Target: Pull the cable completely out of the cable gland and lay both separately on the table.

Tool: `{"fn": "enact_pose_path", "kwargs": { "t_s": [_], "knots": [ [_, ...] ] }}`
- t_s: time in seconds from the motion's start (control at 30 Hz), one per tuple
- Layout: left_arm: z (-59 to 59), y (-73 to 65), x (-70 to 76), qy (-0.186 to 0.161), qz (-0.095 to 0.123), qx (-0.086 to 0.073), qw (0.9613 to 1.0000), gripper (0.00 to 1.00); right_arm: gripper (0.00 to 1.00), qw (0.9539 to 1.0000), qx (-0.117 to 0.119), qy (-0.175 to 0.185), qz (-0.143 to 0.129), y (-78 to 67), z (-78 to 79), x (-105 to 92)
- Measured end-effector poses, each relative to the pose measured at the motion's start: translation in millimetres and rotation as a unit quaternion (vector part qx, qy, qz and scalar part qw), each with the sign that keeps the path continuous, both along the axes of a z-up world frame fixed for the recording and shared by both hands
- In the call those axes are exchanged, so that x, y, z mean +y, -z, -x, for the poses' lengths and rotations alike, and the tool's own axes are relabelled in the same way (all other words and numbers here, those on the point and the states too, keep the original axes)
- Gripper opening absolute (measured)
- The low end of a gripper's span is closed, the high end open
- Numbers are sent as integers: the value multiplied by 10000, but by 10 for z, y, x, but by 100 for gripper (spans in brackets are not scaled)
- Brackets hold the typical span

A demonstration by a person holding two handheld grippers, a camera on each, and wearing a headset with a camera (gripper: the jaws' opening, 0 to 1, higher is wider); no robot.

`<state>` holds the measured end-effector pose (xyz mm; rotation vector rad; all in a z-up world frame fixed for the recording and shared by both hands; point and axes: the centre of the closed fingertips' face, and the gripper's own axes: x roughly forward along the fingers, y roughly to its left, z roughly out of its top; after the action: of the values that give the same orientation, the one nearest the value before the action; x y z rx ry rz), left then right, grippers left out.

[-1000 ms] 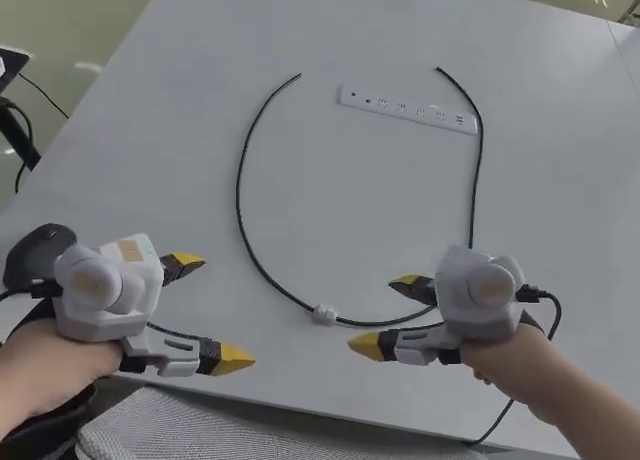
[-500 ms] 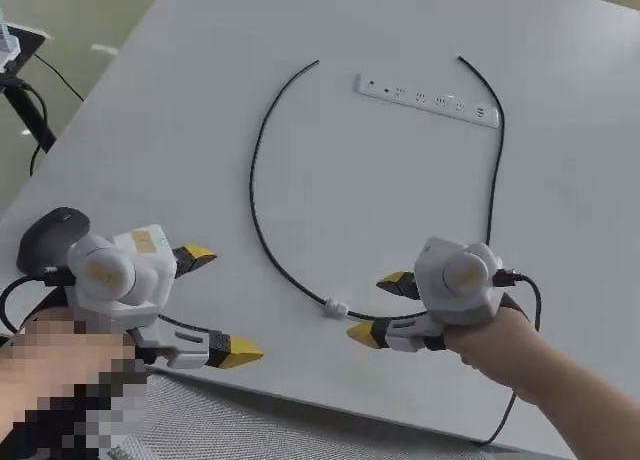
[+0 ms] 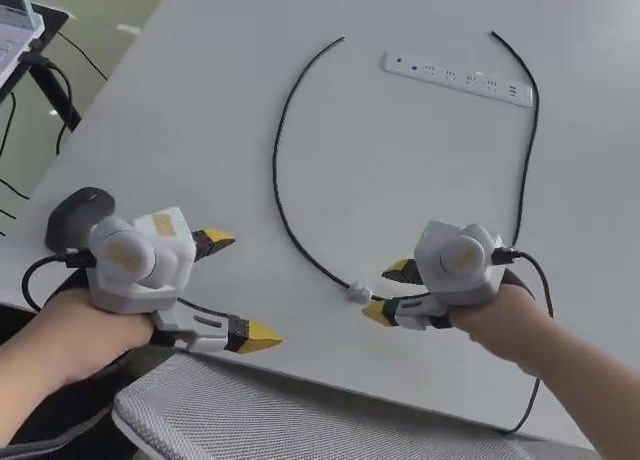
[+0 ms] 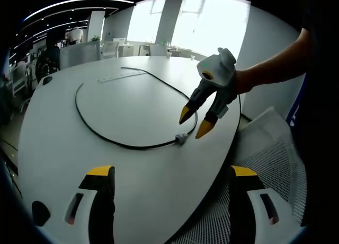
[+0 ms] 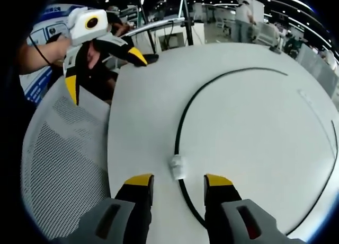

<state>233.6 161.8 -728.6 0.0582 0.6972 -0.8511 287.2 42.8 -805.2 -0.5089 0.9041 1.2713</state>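
A black cable (image 3: 285, 195) lies in a wide loop on the white table (image 3: 200, 100). A small white cable gland (image 3: 357, 292) sits on the cable near the table's front edge. My right gripper (image 3: 388, 292) is open just to the right of the gland, its yellow tips level with it. In the right gripper view the gland (image 5: 177, 167) lies just ahead of the gap of that gripper (image 5: 178, 181), with the cable (image 5: 183, 116) running on from it. My left gripper (image 3: 245, 288) stands wide open and holds nothing, well left of the gland (image 4: 181, 138).
A white power strip (image 3: 455, 78) lies at the far side inside the loop's open end. A dark mouse (image 3: 80, 212) rests at the table's left edge. A mesh chair back (image 3: 250, 420) stands just under the front edge.
My right gripper has come closer to the gland and its jaws have narrowed a little. The left gripper has stayed wide open. The head camera has shifted.
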Motion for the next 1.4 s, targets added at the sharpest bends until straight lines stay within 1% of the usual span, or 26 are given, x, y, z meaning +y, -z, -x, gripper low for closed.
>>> {"fn": "enact_pose_path", "kwargs": {
  "t_s": [0.13,0.37,0.47,0.6,0.7,0.87,1.17,1.27,1.4],
  "knots": [
    [-2,9,12,-20,-16,26,10000,89,31,9999,36,-99,64,47,9,23],
    [3,38,16,5,-53,82,10000,89,24,9997,115,-211,75,105,20,47],
    [-9,18,3,4,8,74,10000,89,23,9996,91,-262,103,121,15,50],
    [-22,17,1,-12,31,86,10000,88,17,9993,88,-338,130,148,13,50],
    [-21,13,-14,-4,81,111,9999,88,14,9992,69,-378,131,144,10,58],
    [-43,35,2,-35,108,105,9999,87,9,9987,57,-488,151,162,24,70],
    [-21,58,27,-83,91,133,9998,86,7,9984,56,-551,94,149,25,86],
    [-16,51,5,-75,96,130,9998,85,7,9983,55,-574,105,132,27,79],
    [-24,26,-56,-30,110,112,9999,84,6,9983,132,-565,85,95,53,70]
  ]
}}
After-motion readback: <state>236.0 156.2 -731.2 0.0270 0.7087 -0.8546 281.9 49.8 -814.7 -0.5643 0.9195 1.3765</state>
